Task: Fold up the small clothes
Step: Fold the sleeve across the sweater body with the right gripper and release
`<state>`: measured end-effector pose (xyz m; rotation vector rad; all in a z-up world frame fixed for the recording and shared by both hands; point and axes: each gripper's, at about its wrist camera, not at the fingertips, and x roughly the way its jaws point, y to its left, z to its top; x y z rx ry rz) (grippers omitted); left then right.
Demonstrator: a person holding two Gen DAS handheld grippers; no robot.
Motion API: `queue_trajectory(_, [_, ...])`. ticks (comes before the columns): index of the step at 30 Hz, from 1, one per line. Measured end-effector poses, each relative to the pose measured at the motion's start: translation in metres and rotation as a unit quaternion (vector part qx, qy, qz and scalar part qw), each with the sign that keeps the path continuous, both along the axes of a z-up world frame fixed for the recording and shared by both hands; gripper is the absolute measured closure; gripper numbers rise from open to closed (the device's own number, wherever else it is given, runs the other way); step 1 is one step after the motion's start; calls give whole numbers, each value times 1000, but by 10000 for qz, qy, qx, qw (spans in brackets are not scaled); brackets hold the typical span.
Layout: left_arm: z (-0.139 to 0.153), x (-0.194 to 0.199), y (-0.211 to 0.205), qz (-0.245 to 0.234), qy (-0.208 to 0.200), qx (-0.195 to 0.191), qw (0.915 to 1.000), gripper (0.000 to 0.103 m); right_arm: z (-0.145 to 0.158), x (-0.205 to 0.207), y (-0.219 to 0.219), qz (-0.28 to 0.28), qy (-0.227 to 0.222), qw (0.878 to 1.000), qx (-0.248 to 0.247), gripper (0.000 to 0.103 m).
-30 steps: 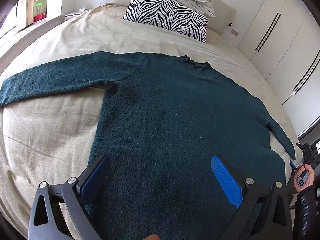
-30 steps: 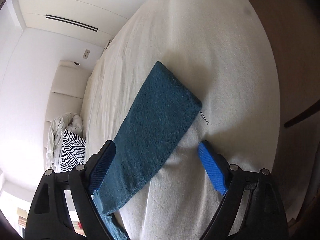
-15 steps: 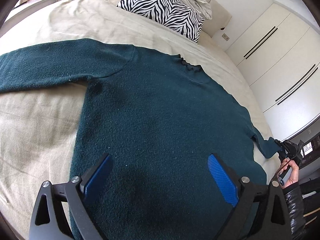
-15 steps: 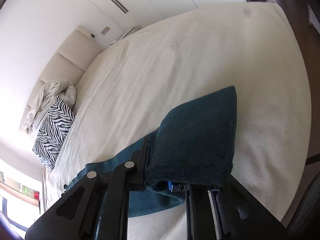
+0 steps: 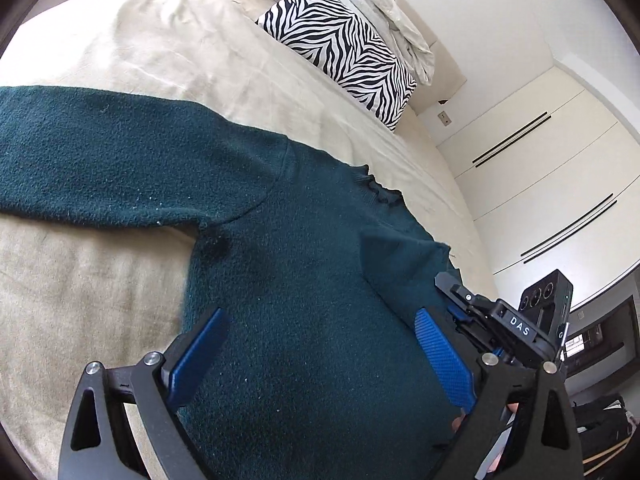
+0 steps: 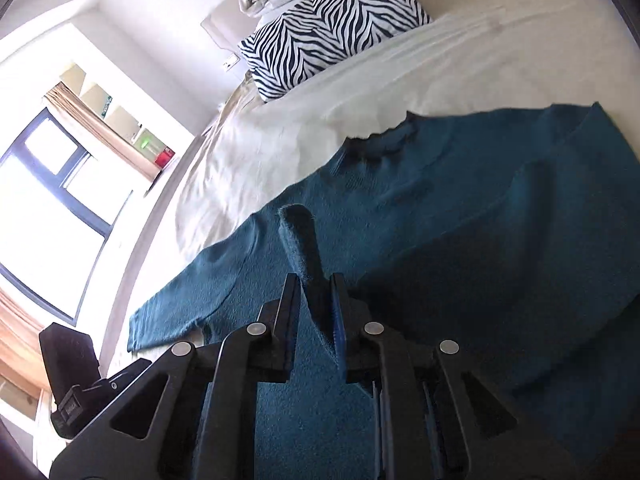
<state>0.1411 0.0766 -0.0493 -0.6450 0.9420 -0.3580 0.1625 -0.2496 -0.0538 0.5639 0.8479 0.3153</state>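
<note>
One sleeve (image 6: 301, 240) of the teal sweater (image 5: 304, 280), flat beside the body a second ago, now lies folded over its chest, between the right gripper (image 6: 316, 304) jaws, which are narrow and opening. Left gripper (image 5: 320, 352) hovers wide open and empty above the hem. Sweater lies on the bed (image 5: 120, 40) below the zebra pillow (image 5: 340, 48).

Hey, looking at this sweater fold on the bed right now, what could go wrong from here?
1. The right gripper is opening with the sleeve cuff between its fingers, so the cuff may drop short or bunch on the sweater.
2. The left gripper hangs open over the body, holding nothing, so the cloth could shift.
3. The other sleeve lies spread, unfolded.
</note>
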Motion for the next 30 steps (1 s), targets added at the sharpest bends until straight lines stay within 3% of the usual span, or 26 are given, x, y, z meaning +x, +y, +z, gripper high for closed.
queue_trajectory(3, [-8,10,-6,-45,161,-190,9997,6,1,-45,-2,-225,-299,9992,124,36])
queue_trajectory(4, [-12,14,-12,-90,220,-258,9994,6,0,-54,-12,-257,-376,9988,158,34])
queue_trajectory(8, [-22,33,-47,-346,477,-136,9982,6,-10,-94,-46,-459,-351,9978,340,34])
queue_trajectory(11, [-28,41,-75,-433,701,385,9959,7,-28,-113,-72,-736,-145,9953,616,34])
queue_trajectory(13, [-27,46,-88,-458,672,704,9942,13,-46,-115,-87,-952,-33,9912,916,34])
queue_trajectory(18, [-29,60,-103,-491,773,1298,9873,65,-77,-132,-120,-1272,-30,9785,1622,35])
queue_trajectory(19, [-27,62,-105,-521,753,1384,9861,68,-79,-134,-123,-1296,-44,9772,1679,35])
queue_trajectory(23, [-13,64,-108,-712,494,1571,9838,89,-86,-139,-131,-1315,-94,9742,1830,35])
queue_trajectory(25, [-1,64,-107,-721,329,1585,9842,89,-88,-139,-132,-1304,-129,9748,1803,35])
queue_trajectory(30, [44,70,-101,-643,-525,1631,9831,90,-82,-142,-131,-1300,-154,9760,1742,35])
